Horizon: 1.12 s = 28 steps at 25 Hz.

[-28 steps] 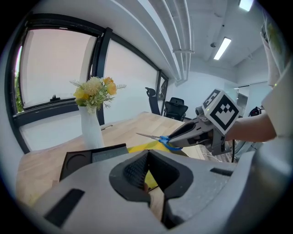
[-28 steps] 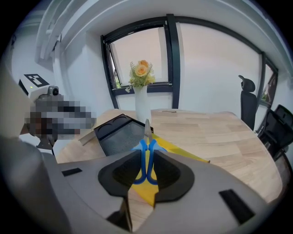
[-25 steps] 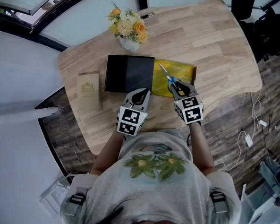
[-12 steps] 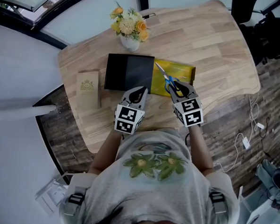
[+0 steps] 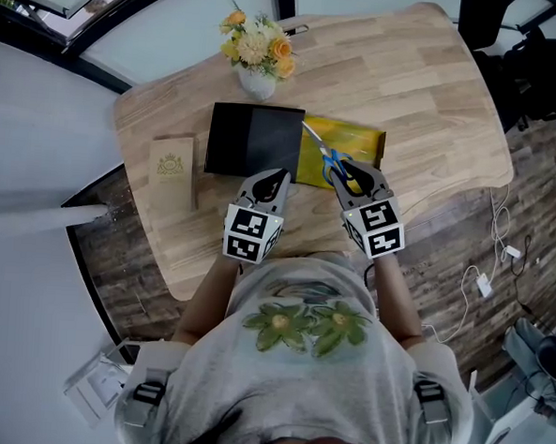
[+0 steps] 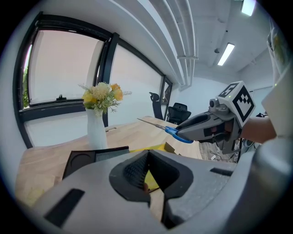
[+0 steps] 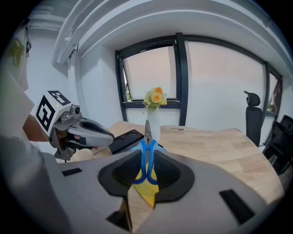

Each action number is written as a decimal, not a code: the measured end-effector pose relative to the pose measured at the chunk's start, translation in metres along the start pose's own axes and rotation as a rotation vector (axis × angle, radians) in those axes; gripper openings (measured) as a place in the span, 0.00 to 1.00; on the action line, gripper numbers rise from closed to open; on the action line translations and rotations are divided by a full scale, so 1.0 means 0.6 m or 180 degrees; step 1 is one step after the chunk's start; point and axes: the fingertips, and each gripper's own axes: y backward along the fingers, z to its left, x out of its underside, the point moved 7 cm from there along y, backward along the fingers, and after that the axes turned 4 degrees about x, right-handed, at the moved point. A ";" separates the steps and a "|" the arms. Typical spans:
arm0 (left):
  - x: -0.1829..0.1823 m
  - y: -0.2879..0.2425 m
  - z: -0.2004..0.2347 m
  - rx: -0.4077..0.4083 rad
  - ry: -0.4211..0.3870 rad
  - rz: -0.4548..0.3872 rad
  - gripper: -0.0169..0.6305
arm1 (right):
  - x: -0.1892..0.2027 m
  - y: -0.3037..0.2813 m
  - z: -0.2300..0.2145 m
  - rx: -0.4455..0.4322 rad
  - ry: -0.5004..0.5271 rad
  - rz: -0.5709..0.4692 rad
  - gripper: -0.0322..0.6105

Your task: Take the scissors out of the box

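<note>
Blue-handled scissors (image 5: 332, 160) hang over the open yellow box (image 5: 353, 141), blades pointing up and left toward the black lid (image 5: 253, 142). My right gripper (image 5: 352, 173) is shut on the handles. In the right gripper view the scissors (image 7: 147, 157) stand upright between the jaws, blade tips toward the vase. My left gripper (image 5: 278, 178) hovers at the lid's near edge, shut with nothing in it. In the left gripper view the jaws of my left gripper (image 6: 149, 185) meet, and the scissors (image 6: 176, 133) show at the right, in the other gripper.
A white vase of yellow and orange flowers (image 5: 257, 57) stands behind the lid. A tan booklet-like box (image 5: 171, 170) lies at the left. The wooden table's (image 5: 436, 95) edge runs close to the person's body. Office chairs (image 5: 537, 54) and floor cables (image 5: 496, 263) are at the right.
The right gripper and the scissors have drifted slightly left and away over the box. The left gripper has shifted a little left too. Both stay shut.
</note>
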 end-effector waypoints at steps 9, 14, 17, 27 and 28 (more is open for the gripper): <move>0.003 0.006 -0.002 -0.0030 0.0017 -0.0003 0.04 | -0.005 0.005 0.010 -0.0059 0.0124 -0.0029 0.18; 0.001 0.008 -0.003 -0.0035 0.0024 -0.0012 0.04 | -0.007 0.005 0.013 -0.0074 0.0169 -0.0050 0.18; 0.002 0.010 -0.002 -0.0040 0.0023 -0.0012 0.04 | -0.007 0.004 0.015 -0.0075 0.0172 -0.0027 0.18; 0.002 0.009 -0.003 -0.0032 0.0019 -0.0006 0.04 | -0.004 0.006 0.019 -0.0108 0.0268 -0.0005 0.18; 0.003 0.009 -0.003 -0.0030 0.0018 -0.0001 0.04 | -0.004 0.005 0.019 -0.0106 0.0271 -0.0002 0.18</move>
